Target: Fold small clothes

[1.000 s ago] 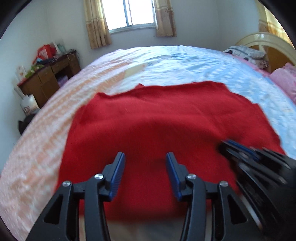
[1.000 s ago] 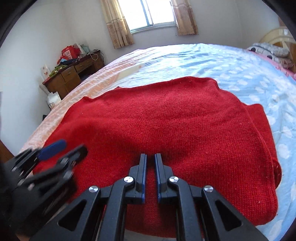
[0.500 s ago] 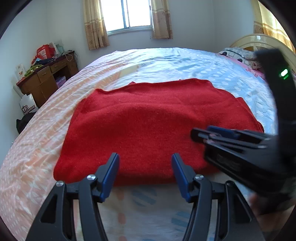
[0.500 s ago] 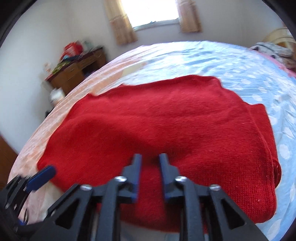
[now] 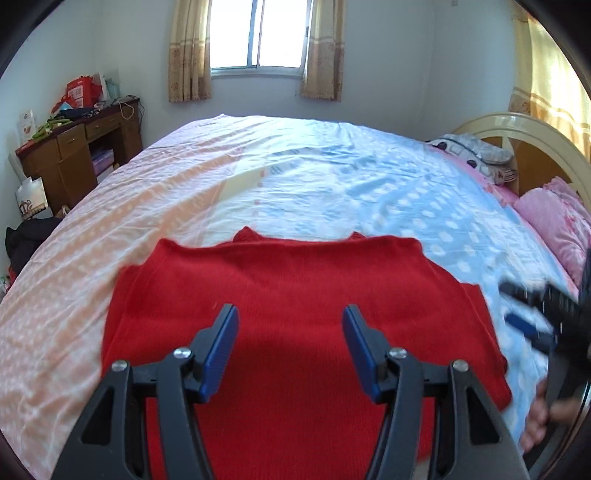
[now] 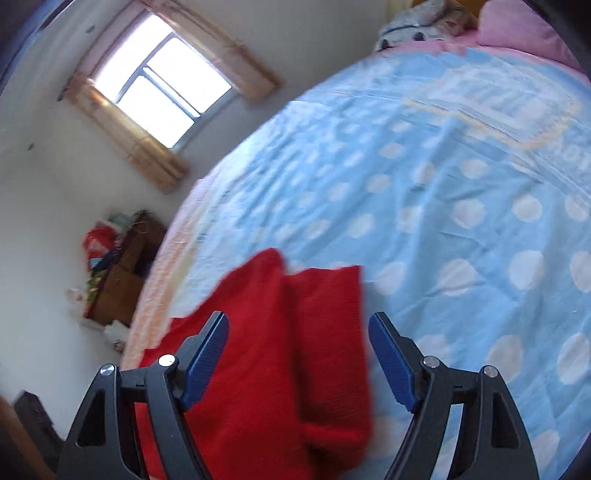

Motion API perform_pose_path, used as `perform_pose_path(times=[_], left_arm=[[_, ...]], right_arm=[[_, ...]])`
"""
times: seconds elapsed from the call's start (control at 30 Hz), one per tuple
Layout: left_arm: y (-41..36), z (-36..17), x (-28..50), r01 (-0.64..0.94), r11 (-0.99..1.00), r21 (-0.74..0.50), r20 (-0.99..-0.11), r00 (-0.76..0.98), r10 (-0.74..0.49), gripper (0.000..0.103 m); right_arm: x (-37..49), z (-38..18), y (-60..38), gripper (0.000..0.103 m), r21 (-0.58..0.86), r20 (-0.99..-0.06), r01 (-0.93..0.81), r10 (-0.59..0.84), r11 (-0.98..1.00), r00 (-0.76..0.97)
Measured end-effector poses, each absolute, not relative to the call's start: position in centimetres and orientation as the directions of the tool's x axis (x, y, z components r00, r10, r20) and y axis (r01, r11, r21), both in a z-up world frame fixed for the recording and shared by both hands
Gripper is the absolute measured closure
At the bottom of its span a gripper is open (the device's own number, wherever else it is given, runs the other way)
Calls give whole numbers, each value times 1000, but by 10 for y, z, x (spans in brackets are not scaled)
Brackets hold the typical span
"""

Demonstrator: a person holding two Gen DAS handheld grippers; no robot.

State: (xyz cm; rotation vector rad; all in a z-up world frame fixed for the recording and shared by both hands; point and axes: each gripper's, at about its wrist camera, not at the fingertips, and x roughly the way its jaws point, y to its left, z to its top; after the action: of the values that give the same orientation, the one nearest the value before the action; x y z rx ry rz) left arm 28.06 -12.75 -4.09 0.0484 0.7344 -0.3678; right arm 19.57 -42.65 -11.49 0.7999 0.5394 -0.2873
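A red knitted sweater [image 5: 295, 295] lies folded flat on the bed, a rough rectangle. My left gripper [image 5: 290, 323] is open and empty, raised above the near part of the sweater. My right gripper [image 6: 297, 330] is open and empty, tilted, above the sweater's right edge [image 6: 328, 332], where a folded layer shows. In the left wrist view the right gripper [image 5: 535, 314] appears blurred at the right edge, held by a hand.
The bed [image 5: 332, 177] has a peach and blue dotted sheet. Pink pillows [image 5: 554, 218] and a cream headboard [image 5: 517, 125] lie at the right. A wooden desk [image 5: 77, 155] with clutter stands by the left wall under the window [image 5: 258, 33].
The right gripper opened, let go of the sweater and swung off to its right side. The left gripper stayed open and rose back above the sweater.
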Motion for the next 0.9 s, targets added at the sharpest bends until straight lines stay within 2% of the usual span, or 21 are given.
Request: perform_pose_path(times=[0.13, 0.2, 0.33, 0.43, 0.57, 0.6, 0.63, 0.67, 0.9], left_arm=[[-144, -67, 302, 329, 940, -91, -709, 642, -293, 45], [-148, -83, 304, 315, 946, -77, -731, 627, -269, 46], [-150, -92, 294, 317, 948, -16, -704, 670, -236, 45], [-151, -92, 294, 314, 950, -2, -707, 671, -223, 44], [-151, -91, 294, 313, 950, 9, -705, 675, -216, 44], [-151, -91, 295, 313, 950, 11, -705, 676, -215, 44], [-151, -91, 296, 314, 949, 10, -705, 676, -216, 44], [-151, -92, 296, 314, 950, 9, -705, 675, -216, 44], [-153, -92, 295, 313, 950, 21, -704, 679, -208, 44]], right_arm=[[202, -142, -422, 25, 590, -595, 450, -16, 670, 804], [204, -144, -415, 25, 546, -594, 448, -50, 707, 803], [208, -144, -406, 25, 502, -598, 422, -50, 755, 800], [215, -144, -397, 25, 479, -605, 385, -22, 789, 796], [220, -144, -387, 25, 408, -636, 400, -59, 820, 769], [221, -143, -386, 28, 393, -641, 404, -69, 826, 764], [222, -142, -382, 41, 375, -644, 400, -75, 836, 761], [221, -141, -381, 51, 366, -643, 393, -75, 844, 762], [233, -140, -372, 49, 317, -665, 391, -92, 864, 741]])
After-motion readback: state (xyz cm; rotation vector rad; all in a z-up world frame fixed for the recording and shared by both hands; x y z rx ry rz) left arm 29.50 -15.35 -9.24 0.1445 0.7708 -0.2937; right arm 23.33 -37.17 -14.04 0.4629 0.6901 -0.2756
